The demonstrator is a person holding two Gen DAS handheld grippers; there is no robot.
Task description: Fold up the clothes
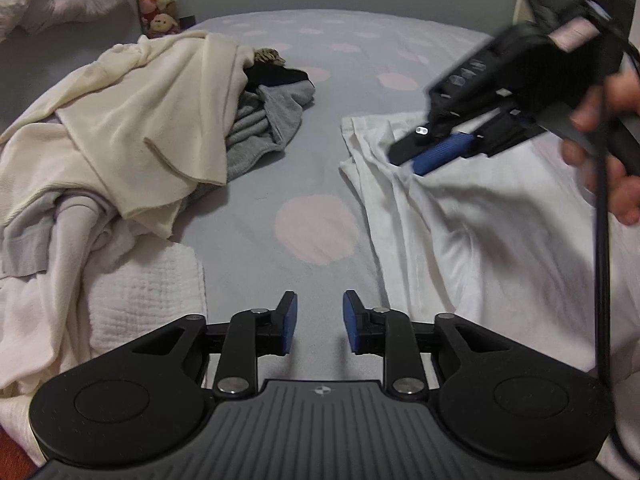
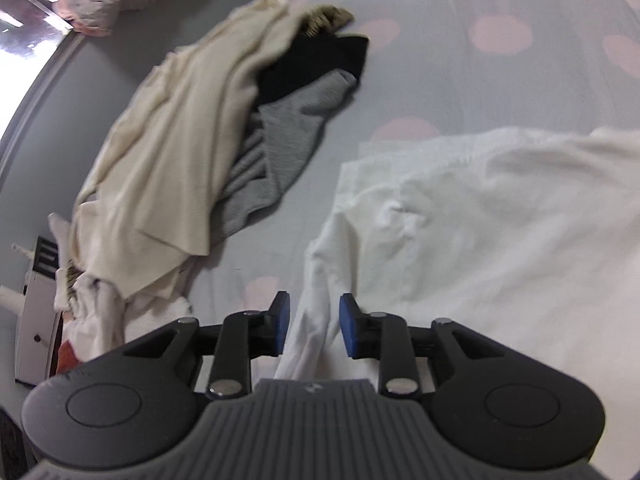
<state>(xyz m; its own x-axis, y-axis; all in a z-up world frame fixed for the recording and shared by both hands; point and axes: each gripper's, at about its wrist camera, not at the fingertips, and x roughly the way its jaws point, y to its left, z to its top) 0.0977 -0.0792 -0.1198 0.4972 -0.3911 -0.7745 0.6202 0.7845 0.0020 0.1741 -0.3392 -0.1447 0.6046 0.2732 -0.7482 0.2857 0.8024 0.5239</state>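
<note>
Lying spread on a grey bedsheet [image 1: 320, 168] with pink dots, a white shirt [image 1: 500, 232] occupies the right side, wrinkled and not folded flat. The right gripper [image 2: 311, 322] hovers over its bunched sleeve, jaws apart with cloth between them but not pinched. The left gripper [image 1: 319, 320] hangs over bare sheet, jaws apart and empty. A heap of clothes [image 1: 132, 132], cream, grey and black, sits unfolded to the left. No basket or other container is visible.
</note>
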